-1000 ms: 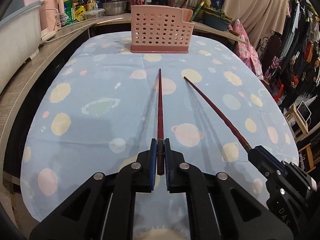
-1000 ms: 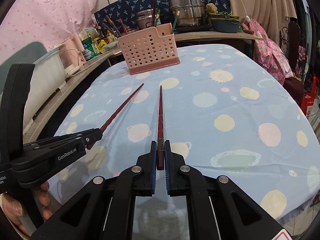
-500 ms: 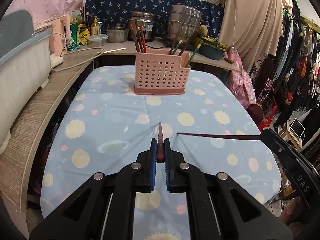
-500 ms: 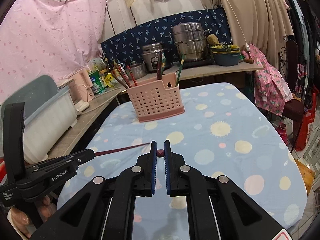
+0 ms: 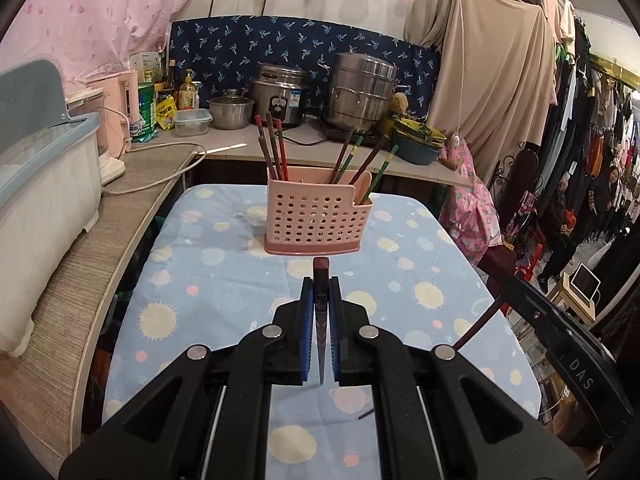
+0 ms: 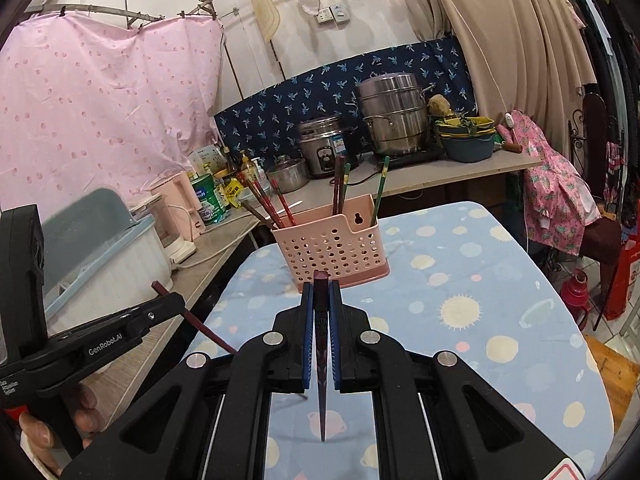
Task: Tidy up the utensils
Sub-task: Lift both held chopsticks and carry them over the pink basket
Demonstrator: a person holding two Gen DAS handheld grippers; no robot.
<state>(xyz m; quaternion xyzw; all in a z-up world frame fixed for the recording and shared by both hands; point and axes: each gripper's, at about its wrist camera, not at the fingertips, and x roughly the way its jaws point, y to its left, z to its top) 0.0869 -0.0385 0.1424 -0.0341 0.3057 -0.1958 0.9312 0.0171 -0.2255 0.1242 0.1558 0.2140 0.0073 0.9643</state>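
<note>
Chopsticks: left tongs clenched on one dark red chopstick, right tongs clenched on another, both tilted tip-down above the desk. Pink holder just ahead of both tongs.

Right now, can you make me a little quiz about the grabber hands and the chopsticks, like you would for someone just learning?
1. True or false: the left gripper is shut on a dark red chopstick.
2. What does the right gripper hold? A) a spoon B) a dark red chopstick C) nothing
3. Fill in the missing word: the pink basket stands on the ____ tablecloth with yellow spots.

Key
1. True. The pads press it from both sides.
2. B. Its thin tip points back toward the camera.
3. Blue. The basket already has chopsticks standing in it.
</note>
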